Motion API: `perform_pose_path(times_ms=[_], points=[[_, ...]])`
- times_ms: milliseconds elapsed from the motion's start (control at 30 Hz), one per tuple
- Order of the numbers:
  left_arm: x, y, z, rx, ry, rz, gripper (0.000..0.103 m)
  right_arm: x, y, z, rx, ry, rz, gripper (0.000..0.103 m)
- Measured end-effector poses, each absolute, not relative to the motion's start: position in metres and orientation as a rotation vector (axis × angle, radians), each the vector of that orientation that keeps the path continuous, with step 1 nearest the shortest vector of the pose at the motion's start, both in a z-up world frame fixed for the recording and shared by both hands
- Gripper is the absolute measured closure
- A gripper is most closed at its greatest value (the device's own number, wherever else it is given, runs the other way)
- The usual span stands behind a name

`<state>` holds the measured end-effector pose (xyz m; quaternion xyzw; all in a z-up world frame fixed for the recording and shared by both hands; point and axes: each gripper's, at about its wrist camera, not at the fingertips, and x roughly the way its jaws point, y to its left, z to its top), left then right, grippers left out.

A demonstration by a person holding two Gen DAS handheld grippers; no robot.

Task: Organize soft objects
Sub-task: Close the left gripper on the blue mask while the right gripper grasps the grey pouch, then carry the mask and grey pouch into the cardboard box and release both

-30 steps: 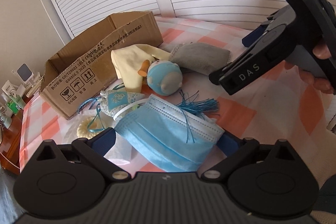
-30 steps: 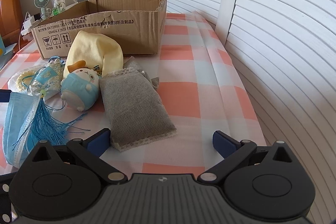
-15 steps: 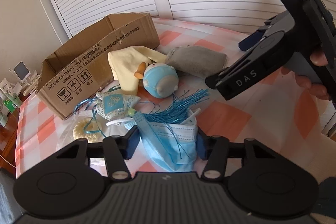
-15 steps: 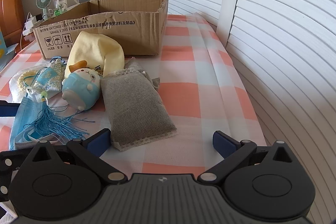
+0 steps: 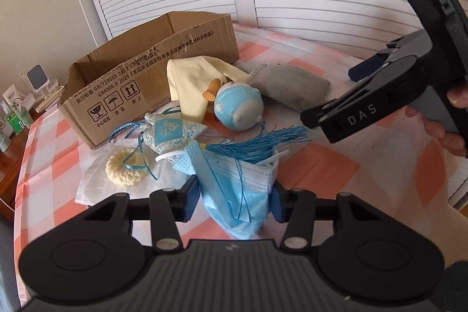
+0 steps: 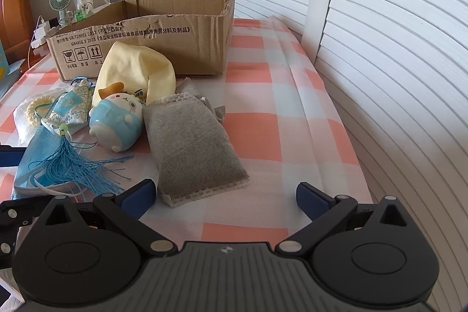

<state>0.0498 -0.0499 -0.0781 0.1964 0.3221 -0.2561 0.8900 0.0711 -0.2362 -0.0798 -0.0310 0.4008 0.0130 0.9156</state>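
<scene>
We have the left gripper (image 5: 234, 202) pinched on the mask (image 5: 237, 195) — its jaws have just been closing, and the blue folds bunch between the pads. The sachet's tassel (image 5: 257, 142) drapes over the mask just ahead of the jaws. The right gripper (image 6: 225, 195) hangs wide open, nothing between its jaws, the grey pouch (image 6: 193, 142) just ahead. Step in hand: the pick. Next, we judge, a lift toward the box (image 5: 152, 75) beyond — shedding the tassel threads first.
</scene>
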Motion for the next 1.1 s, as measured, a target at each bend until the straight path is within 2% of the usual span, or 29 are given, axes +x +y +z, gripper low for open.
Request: perform_pose_path(times_ms=[100,233,467,633,733,833,900,1100], points=[[0.05,-0.049,-0.077,0.39,0.67,-0.543,0.068,0.071,-0.236,-0.079,-0.064,0.828,0.027,0.0],[0.048,-0.044,-0.073,0.39,0.671,-0.545,0.075,0.07,-0.235,-0.078,-0.068,0.83,0.031,0.0],[0.038,-0.025,-0.059,0.382,0.688,-0.552,0.074,0.066,-0.227,-0.068,-0.114,0.78,0.123,0.0],[0.033,-0.012,-0.055,0.343,0.725,-0.551,0.074,0.078,-0.218,-0.068,-0.186,0.75,0.186,0.008],[0.031,-0.006,-0.054,0.325,0.736,-0.549,0.074,0.091,-0.216,-0.07,-0.196,0.765,0.231,0.017],[0.028,-0.002,-0.052,0.314,0.744,-0.546,0.074,0.095,-0.212,-0.072,-0.212,0.781,0.24,0.032],[0.027,0.001,-0.051,0.315,0.745,-0.547,0.075,0.094,-0.211,-0.07,-0.221,0.788,0.237,0.051],[0.018,0.003,-0.044,0.325,0.741,-0.558,0.074,0.076,-0.215,-0.062,-0.2,0.806,0.24,0.061]])
